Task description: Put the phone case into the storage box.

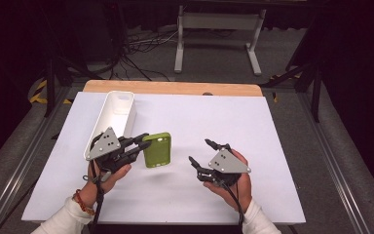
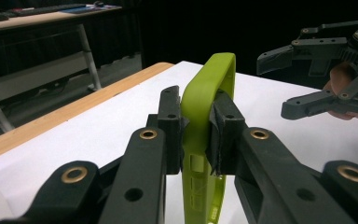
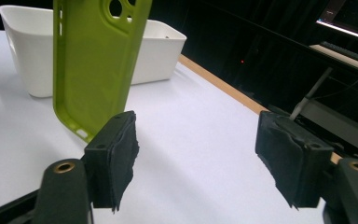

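Two pads (image 2: 223,123) pinch green phone case (image 2: 204,100) edge; high view hides contact.

I work in a lab: black curtains (image 1: 350,73) ring my white-covered table (image 1: 253,126), cables (image 1: 141,48) trail over grey carpet at upper left, a monitor (image 3: 349,18) glows upper right.

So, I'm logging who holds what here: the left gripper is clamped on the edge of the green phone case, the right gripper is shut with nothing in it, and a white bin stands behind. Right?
Not quite. The right gripper is open, not shut: the right gripper view shows its pads wide apart with nothing between them. The rest holds: the left gripper clamps the edge of the green phone case, and the white bin stands behind.
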A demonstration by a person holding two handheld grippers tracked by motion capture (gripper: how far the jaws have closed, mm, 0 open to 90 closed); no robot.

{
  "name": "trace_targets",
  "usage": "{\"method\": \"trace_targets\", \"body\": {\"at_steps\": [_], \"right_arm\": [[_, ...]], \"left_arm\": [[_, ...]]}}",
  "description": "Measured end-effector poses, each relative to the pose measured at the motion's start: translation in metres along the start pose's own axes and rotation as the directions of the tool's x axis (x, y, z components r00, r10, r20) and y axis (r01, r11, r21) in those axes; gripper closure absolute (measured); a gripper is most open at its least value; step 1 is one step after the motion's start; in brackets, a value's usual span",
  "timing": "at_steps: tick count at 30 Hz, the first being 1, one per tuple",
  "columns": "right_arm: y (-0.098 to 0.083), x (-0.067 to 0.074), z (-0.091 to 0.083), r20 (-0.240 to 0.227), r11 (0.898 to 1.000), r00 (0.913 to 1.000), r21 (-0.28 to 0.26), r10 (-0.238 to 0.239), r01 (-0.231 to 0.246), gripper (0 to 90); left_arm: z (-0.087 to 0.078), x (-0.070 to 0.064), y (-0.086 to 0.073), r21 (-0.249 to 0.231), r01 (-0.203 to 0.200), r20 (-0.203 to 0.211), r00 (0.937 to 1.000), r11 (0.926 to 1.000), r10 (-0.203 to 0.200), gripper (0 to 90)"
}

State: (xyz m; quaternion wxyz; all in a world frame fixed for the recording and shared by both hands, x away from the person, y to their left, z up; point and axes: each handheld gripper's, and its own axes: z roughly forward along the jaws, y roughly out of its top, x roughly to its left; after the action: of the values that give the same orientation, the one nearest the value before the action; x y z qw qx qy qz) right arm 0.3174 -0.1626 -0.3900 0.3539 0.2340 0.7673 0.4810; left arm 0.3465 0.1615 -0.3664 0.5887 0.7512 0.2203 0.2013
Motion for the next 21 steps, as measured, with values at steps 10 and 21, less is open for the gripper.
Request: {"method": "trace_targets", "body": {"at_steps": [10, 21], "right_arm": [[-0.017, -0.004, -0.013, 0.012, 0.999, 0.9999, 0.034, 0.004, -0.005, 25.2], [-0.040, -0.009, -0.026, 0.036, 0.998, 0.9989, 0.060, 0.030, -0.032, 21.0]], "left_arm": [[-0.003, 0.002, 0.003, -0.010, -0.003, -0.004, 1.0000, 0.9999, 0.003, 77.8], [-0.008, 0.004, 0.005, -0.023, -0.002, -0.014, 0.9999, 0.9997, 0.001, 77.8]]}}
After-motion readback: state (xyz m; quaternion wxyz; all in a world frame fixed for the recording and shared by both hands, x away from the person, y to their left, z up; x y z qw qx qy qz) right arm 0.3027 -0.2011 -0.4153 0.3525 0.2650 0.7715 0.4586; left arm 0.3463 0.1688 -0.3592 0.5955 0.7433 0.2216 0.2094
